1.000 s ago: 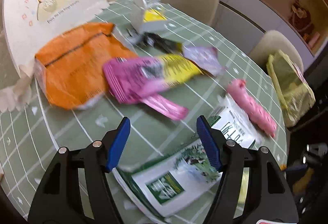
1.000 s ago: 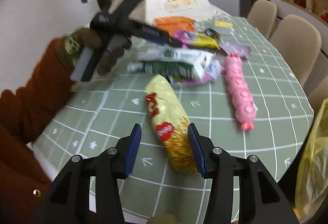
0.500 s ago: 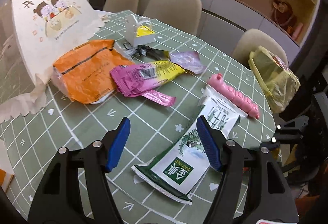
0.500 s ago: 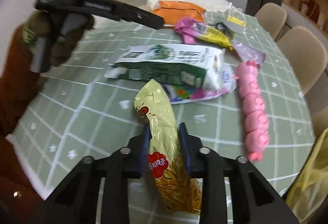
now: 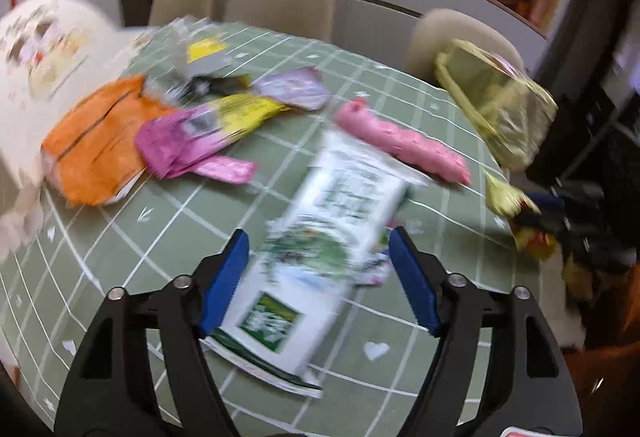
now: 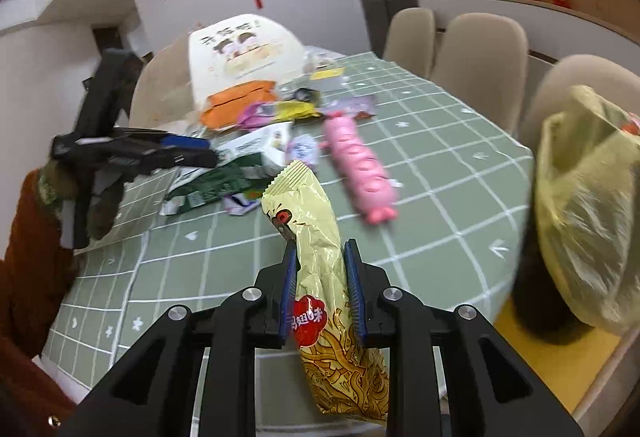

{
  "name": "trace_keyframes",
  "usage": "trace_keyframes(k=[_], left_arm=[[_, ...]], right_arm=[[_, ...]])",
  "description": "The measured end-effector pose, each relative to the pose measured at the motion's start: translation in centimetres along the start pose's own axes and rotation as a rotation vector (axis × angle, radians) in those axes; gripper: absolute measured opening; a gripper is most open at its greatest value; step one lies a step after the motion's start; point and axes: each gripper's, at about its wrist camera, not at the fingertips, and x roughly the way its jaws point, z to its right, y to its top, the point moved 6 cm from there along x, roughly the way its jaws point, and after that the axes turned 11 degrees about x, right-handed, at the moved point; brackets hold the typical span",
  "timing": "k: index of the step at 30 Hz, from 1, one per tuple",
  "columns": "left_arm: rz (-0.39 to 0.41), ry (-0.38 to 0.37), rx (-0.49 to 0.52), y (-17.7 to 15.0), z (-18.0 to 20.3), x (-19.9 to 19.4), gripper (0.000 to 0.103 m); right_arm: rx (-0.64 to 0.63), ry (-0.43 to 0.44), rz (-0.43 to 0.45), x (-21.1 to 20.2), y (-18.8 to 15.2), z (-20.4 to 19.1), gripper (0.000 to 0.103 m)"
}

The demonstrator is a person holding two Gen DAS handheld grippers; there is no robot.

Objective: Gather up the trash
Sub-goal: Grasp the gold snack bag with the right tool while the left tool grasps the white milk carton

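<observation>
My right gripper [image 6: 320, 249] is shut on a yellow snack packet [image 6: 316, 221] and holds it upright above the green checked table [image 6: 440, 173]. My left gripper [image 5: 316, 237] hangs over a green and white packet [image 5: 320, 269] that lies flat on the cloth. Its jaws are opening; the packet sits between the blue pads, which do not press on it. A yellow plastic bag [image 6: 588, 205] hangs open off the table's right edge. More trash lies further back: a pink sausage-shaped packet [image 5: 400, 145], a pink and yellow wrapper [image 5: 192, 141] and an orange packet [image 5: 96, 141].
A white printed paper bag [image 6: 240, 53] stands at the far side of the table. Several beige chairs [image 6: 480, 49] ring the far edge. A brown sleeve [image 6: 28, 237] fills the left of the right wrist view. Small wrappers and a purple sachet [image 5: 292, 87] lie behind.
My right gripper closed on the yellow snack packet and raised it off the table. My left gripper swung right over the green and white packet, and its jaws widened.
</observation>
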Motion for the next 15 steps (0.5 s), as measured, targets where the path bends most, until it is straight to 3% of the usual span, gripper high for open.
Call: trace_keyframes(k=[4, 6, 8, 15], left_arm=[[-0.024, 0.112, 0.11, 0.3, 1.3, 0.5, 0.072], [-0.047, 0.189, 0.099, 0.7, 0.5, 1.4, 0.072], [-0.058, 0.185, 0.055, 1.0, -0.6, 2.0, 0.072], [-0.131, 0.066, -0.135, 1.0, -3.9, 5.1, 0.068]], right_arm=[[0.022, 0.006, 0.007, -0.4, 0.5, 1.2, 0.023], [0.02, 0.011, 0.012, -0.8, 0.6, 1.5, 0.023], [0.013, 0.014, 0.012, -1.0, 0.7, 1.7, 0.023], [0.002, 0.015, -0.021, -0.8, 0.1, 1.6, 0.023]])
